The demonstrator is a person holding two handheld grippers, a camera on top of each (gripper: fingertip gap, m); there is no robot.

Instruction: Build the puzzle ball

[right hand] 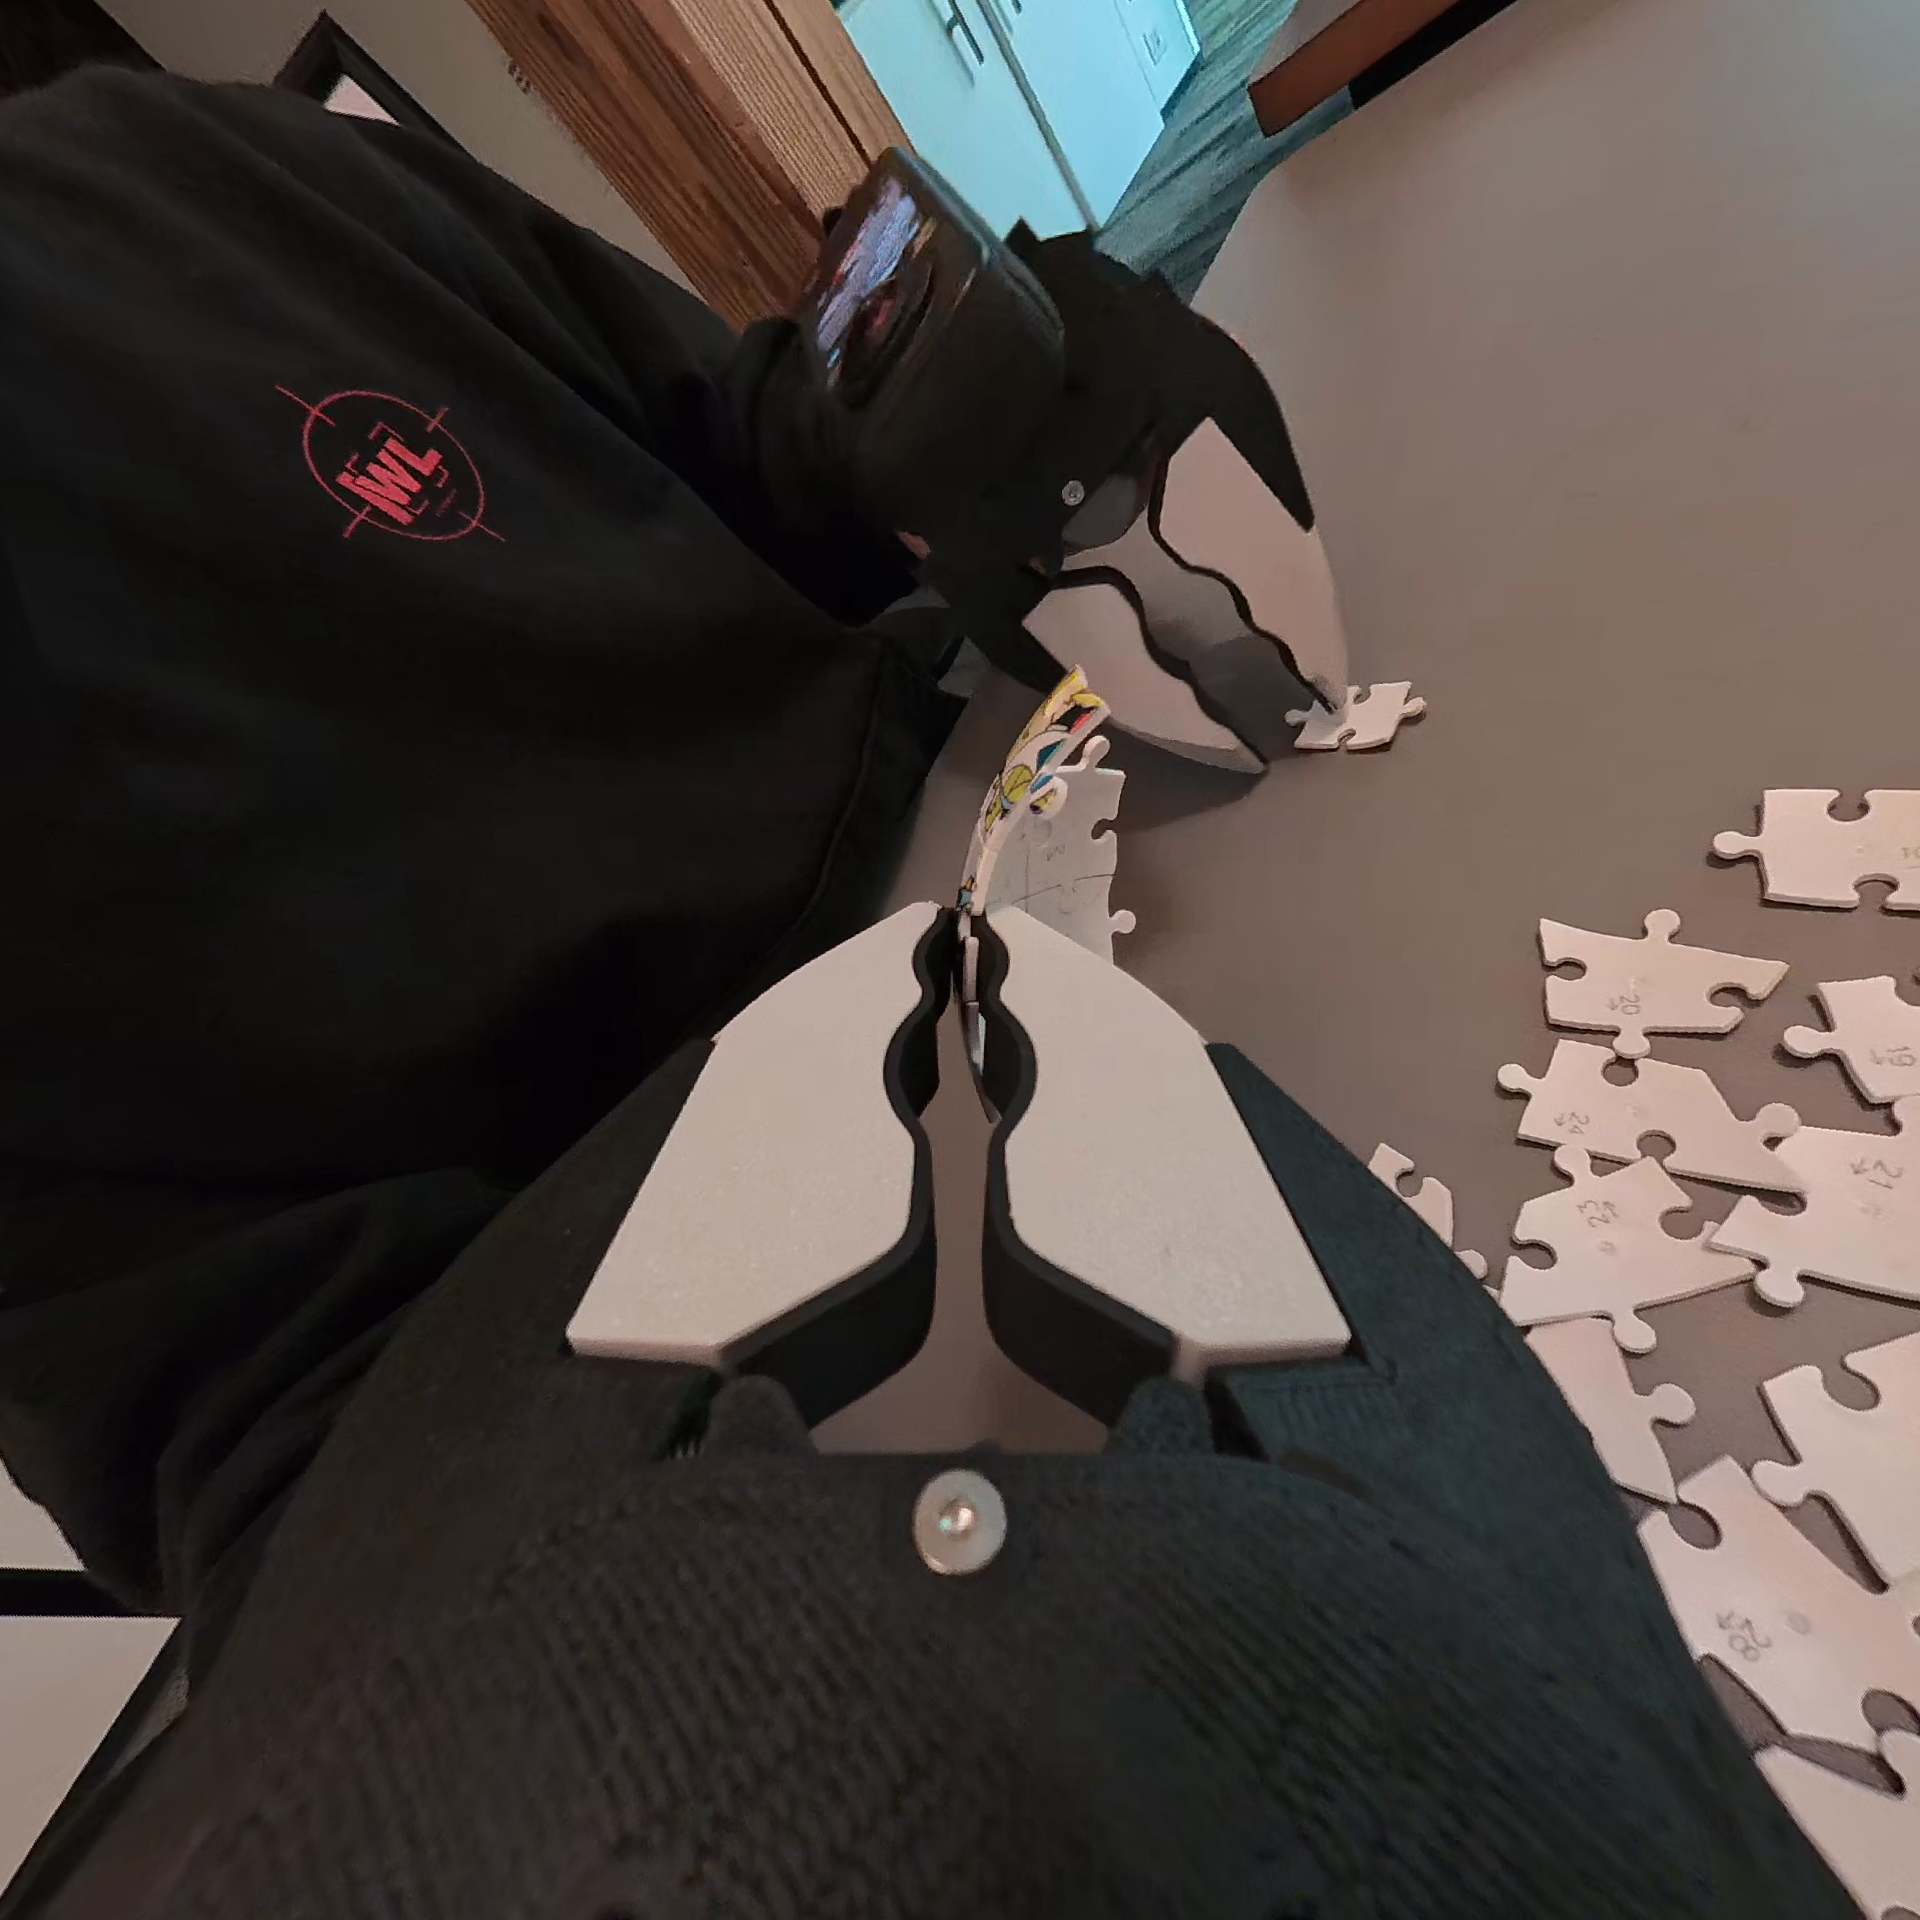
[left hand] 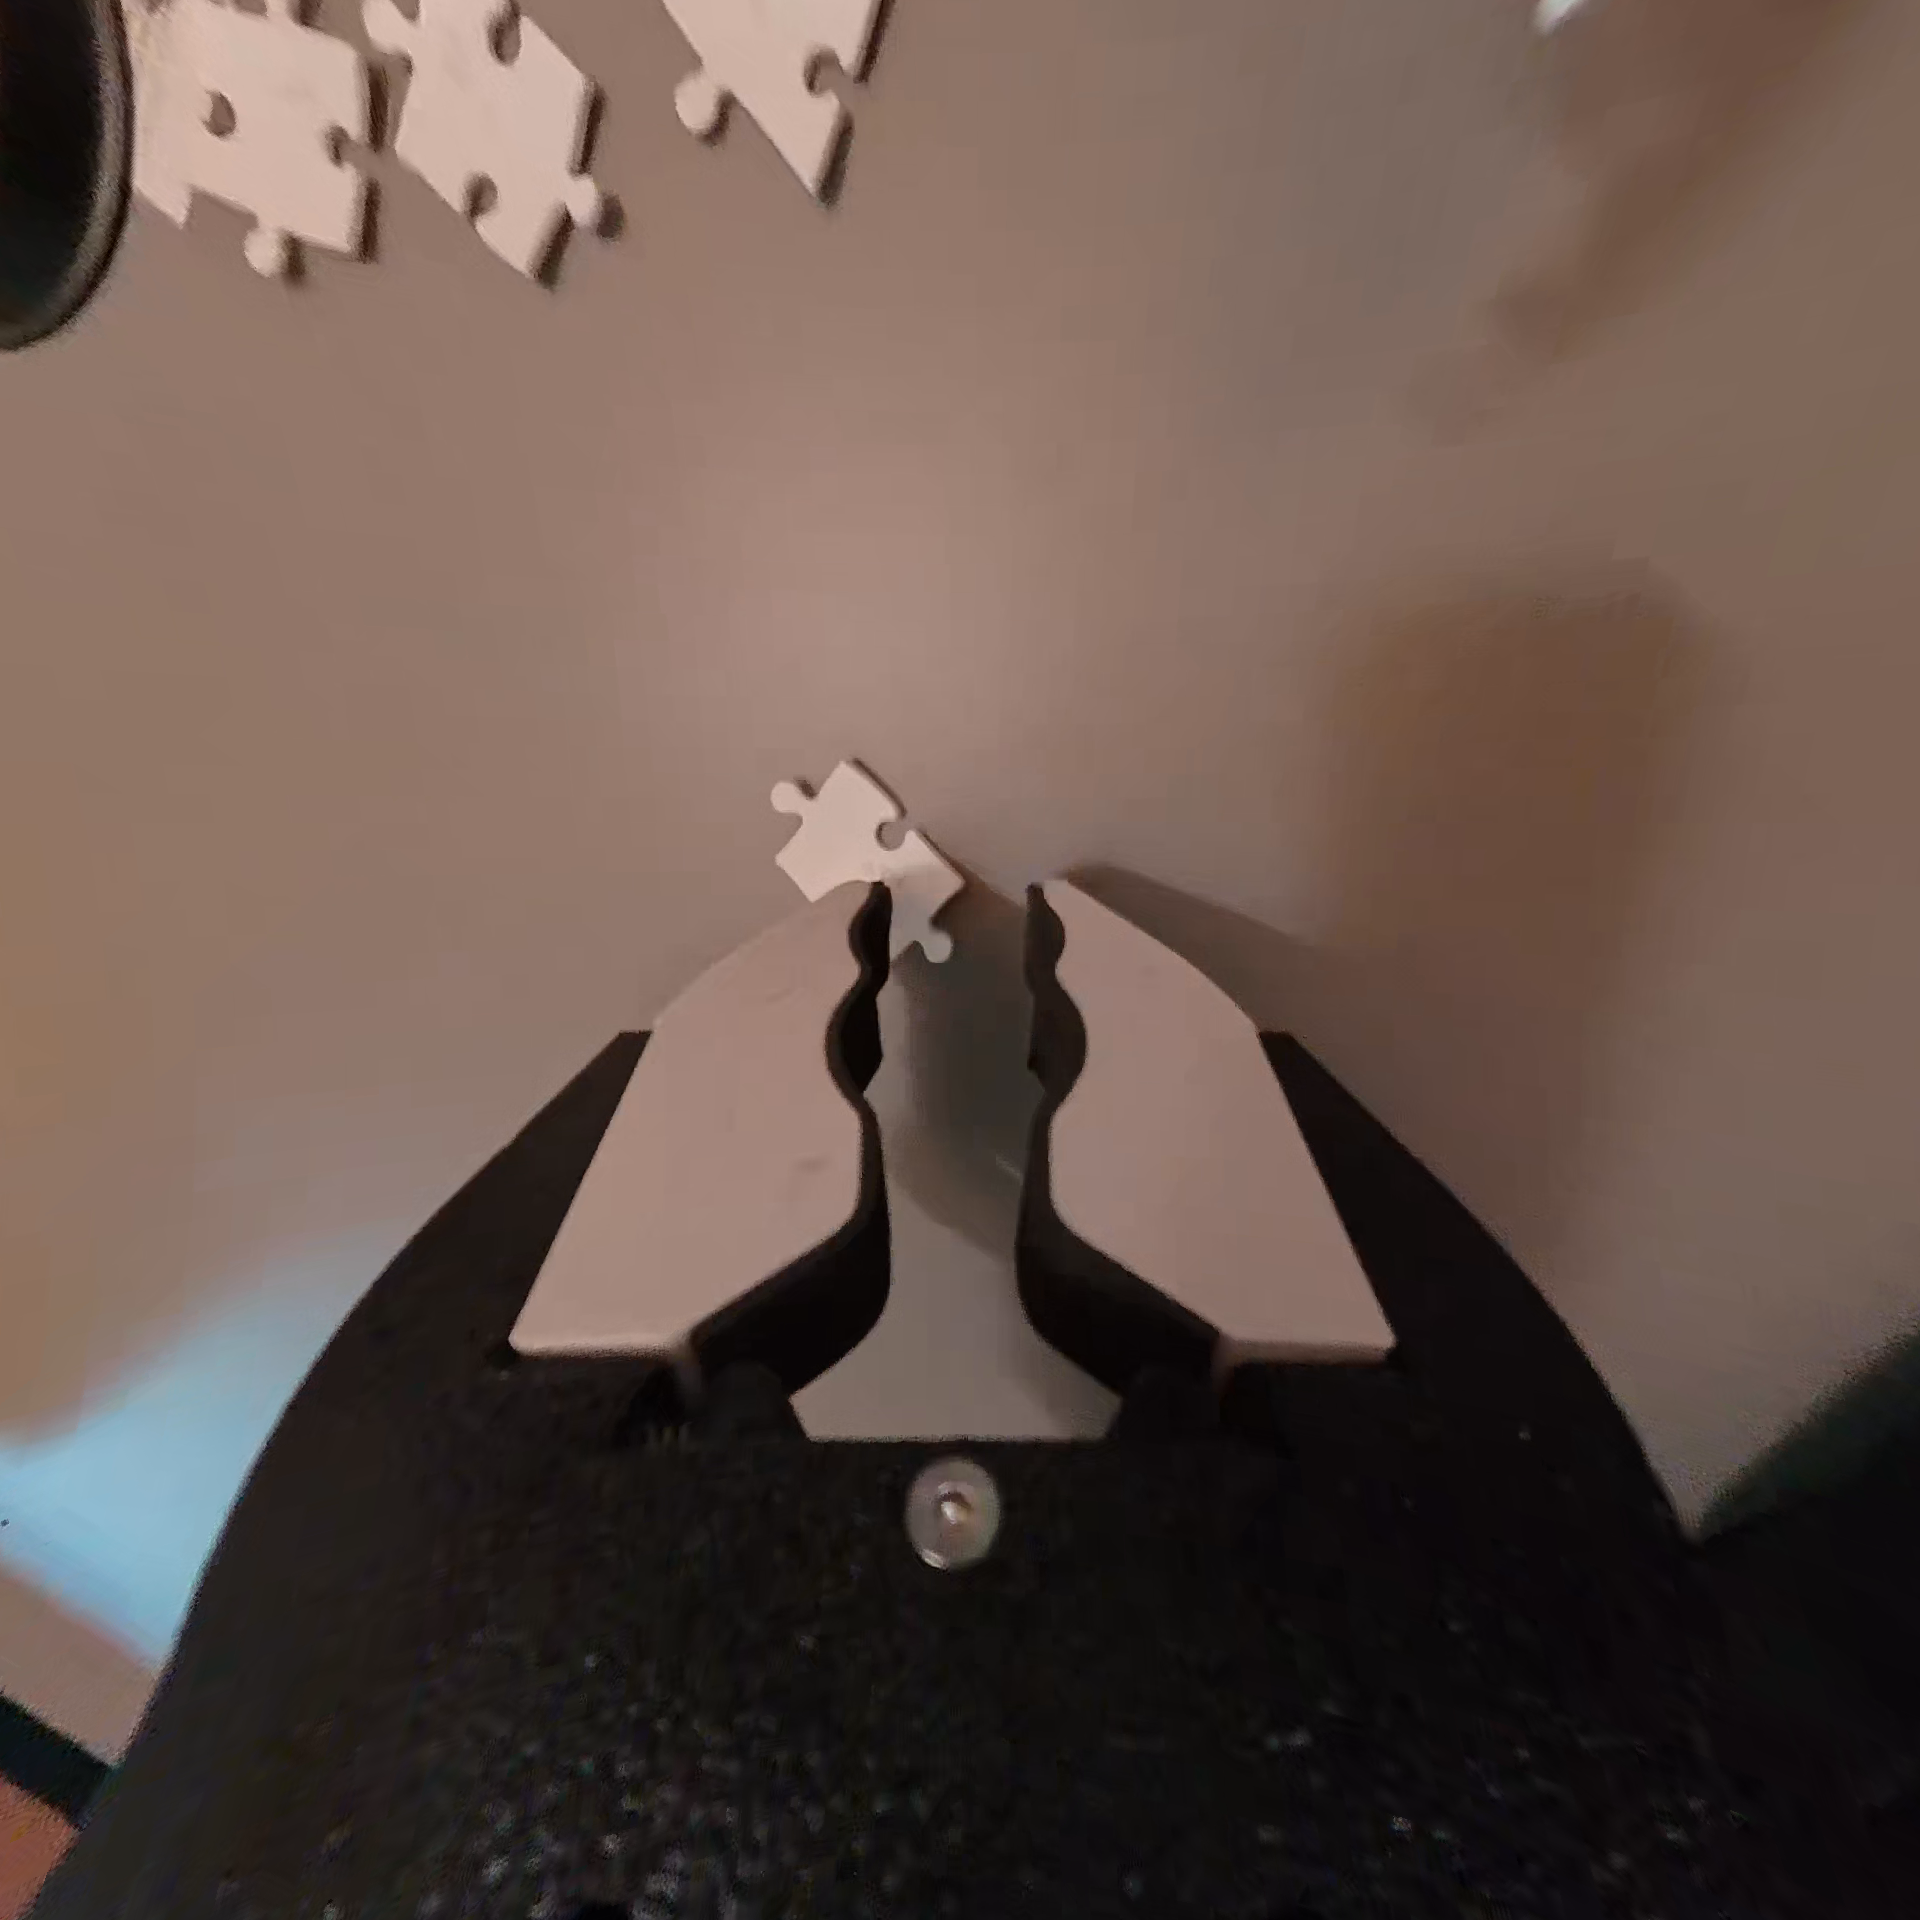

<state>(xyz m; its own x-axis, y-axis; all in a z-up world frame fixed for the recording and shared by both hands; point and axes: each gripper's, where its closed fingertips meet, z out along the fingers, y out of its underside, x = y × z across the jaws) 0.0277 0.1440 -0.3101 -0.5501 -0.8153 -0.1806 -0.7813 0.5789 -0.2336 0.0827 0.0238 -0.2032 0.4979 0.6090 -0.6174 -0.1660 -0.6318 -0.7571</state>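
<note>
My left gripper is open, tips down on the grey table. A single white puzzle piece lies flat at its tips, touching the left finger and partly in the gap. The right wrist view shows the same gripper and piece. My right gripper is shut on the lower end of a curved strip of joined pieces, printed in colour on one side and white on the other. The strip stands up above the table, near the left gripper.
Several loose white pieces lie face down to the right of the right gripper, and three show at the top left of the left wrist view. A person's black sweater fills the left side. A dark round object sits at the far left.
</note>
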